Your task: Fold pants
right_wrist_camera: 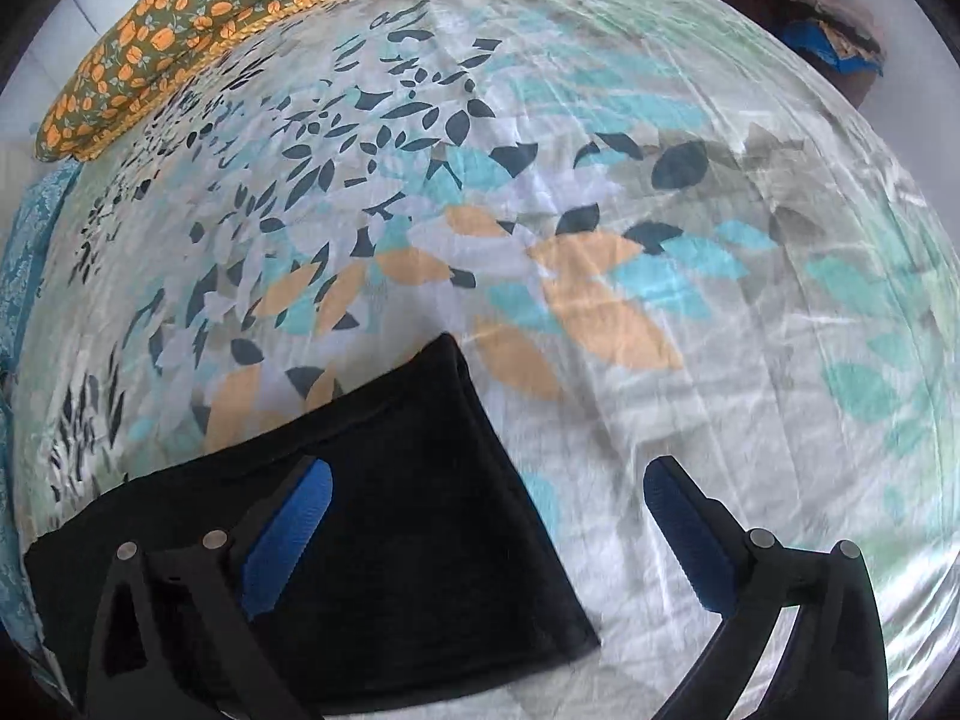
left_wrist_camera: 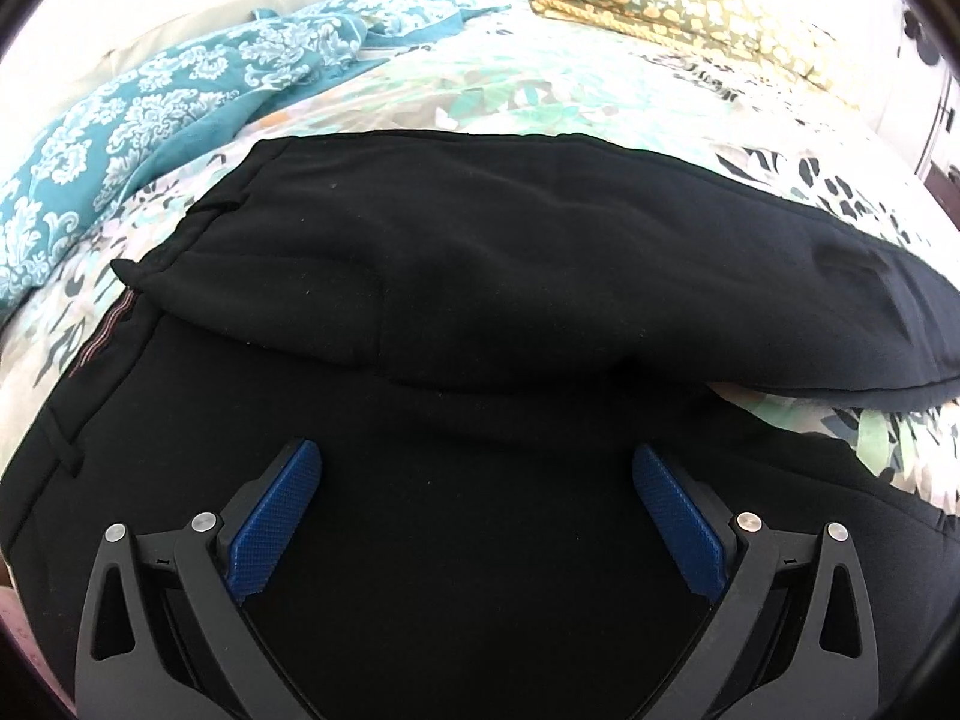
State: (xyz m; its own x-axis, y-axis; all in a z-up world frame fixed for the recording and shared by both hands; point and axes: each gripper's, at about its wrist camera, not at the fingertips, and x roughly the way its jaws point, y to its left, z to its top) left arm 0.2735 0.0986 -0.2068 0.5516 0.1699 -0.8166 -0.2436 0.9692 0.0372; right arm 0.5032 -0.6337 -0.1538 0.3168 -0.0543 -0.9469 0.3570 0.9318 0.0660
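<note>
Black pants [left_wrist_camera: 468, 276] lie on a floral bedsheet [left_wrist_camera: 540, 90], with one leg folded back across the upper part. The waistband with a striped inner band [left_wrist_camera: 105, 336] shows at the left. My left gripper [left_wrist_camera: 477, 450] hovers open over the black cloth, blue pads [left_wrist_camera: 276, 516] wide apart, nothing between them. In the right wrist view the hem end of a pant leg [right_wrist_camera: 420, 498] lies flat on the bedsheet [right_wrist_camera: 690, 252]. My right gripper [right_wrist_camera: 486, 474] stands wide open above that hem, its left finger [right_wrist_camera: 288, 540] over the cloth and its right one over bare sheet.
A teal patterned cloth [left_wrist_camera: 168, 90] is bunched at the bed's far left. An olive pillow with orange print [right_wrist_camera: 162, 36] lies at the head of the bed. Dark furniture with clutter [right_wrist_camera: 834, 30] stands beyond the bed's far right corner.
</note>
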